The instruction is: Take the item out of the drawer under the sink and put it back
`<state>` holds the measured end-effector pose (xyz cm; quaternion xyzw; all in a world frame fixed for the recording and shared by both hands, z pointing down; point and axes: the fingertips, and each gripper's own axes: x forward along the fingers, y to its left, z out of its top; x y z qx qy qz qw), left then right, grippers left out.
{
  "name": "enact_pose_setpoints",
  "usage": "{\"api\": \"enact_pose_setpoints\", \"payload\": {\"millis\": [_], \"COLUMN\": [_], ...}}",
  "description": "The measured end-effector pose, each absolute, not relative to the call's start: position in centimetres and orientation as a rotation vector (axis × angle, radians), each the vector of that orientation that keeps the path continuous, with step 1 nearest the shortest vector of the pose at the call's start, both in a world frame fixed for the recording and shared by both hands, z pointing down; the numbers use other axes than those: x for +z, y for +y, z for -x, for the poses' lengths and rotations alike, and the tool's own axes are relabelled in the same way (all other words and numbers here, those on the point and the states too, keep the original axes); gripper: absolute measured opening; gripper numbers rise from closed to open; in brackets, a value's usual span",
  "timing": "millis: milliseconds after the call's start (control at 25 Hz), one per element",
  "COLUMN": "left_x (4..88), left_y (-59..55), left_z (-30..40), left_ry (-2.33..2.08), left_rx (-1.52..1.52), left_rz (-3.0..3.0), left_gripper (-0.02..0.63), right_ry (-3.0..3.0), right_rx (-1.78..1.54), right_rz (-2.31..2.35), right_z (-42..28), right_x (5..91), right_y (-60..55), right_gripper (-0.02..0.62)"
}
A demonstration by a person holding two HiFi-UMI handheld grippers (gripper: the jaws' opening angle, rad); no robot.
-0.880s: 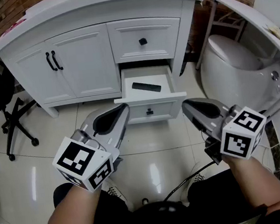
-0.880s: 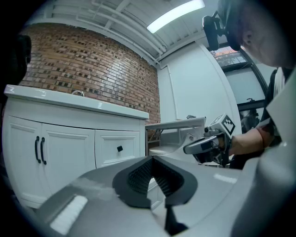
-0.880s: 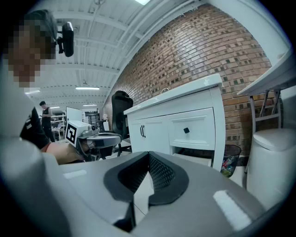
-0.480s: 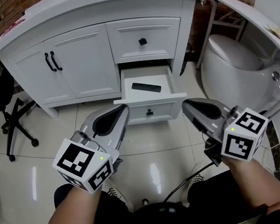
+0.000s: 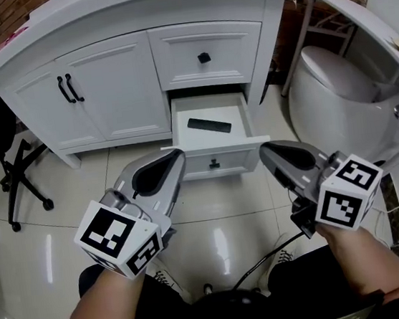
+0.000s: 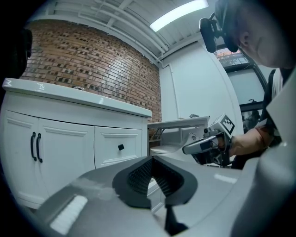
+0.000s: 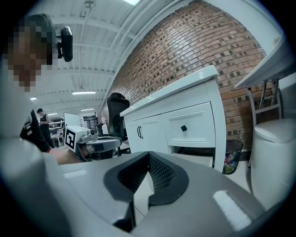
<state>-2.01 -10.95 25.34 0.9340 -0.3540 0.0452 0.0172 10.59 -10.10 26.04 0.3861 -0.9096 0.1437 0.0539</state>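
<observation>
Open white vanity drawer [image 5: 216, 144] holds flat black rectangular item [image 5: 209, 125]. At 6 o'clock, left gripper [image 5: 176, 155] and right gripper [image 5: 265, 151] are closed, empty. Removal and return apparently outstanding.

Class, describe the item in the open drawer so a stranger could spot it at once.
Find the white vanity cabinet. Its lower right drawer stands open. Inside lies a slim black bar, the only thing there, dark against white.

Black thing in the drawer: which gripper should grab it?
Probably left. The left gripper sits by the open drawer front, slightly nearer the black item than the right gripper, which hangs off the drawer's right corner. Both are shut and empty, so either must open first.
</observation>
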Motion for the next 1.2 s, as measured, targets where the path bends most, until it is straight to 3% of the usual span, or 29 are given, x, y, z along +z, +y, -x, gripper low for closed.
{"api": "enact_pose_setpoints", "payload": {"millis": [1200], "left_x": [28.3], "left_y": [-16.5], "left_z": [2.1], "left_ry": [-1.114], "left_rx": [0.197], "left_rz": [-2.833], "left_gripper": [0.006], "right_ry": [-2.684], "right_rx": [0.471], "right_rz": [-1.170], "right_z": [-11.4], "right_x": [29.3], "right_y": [-15.9], "right_gripper": [0.008]}}
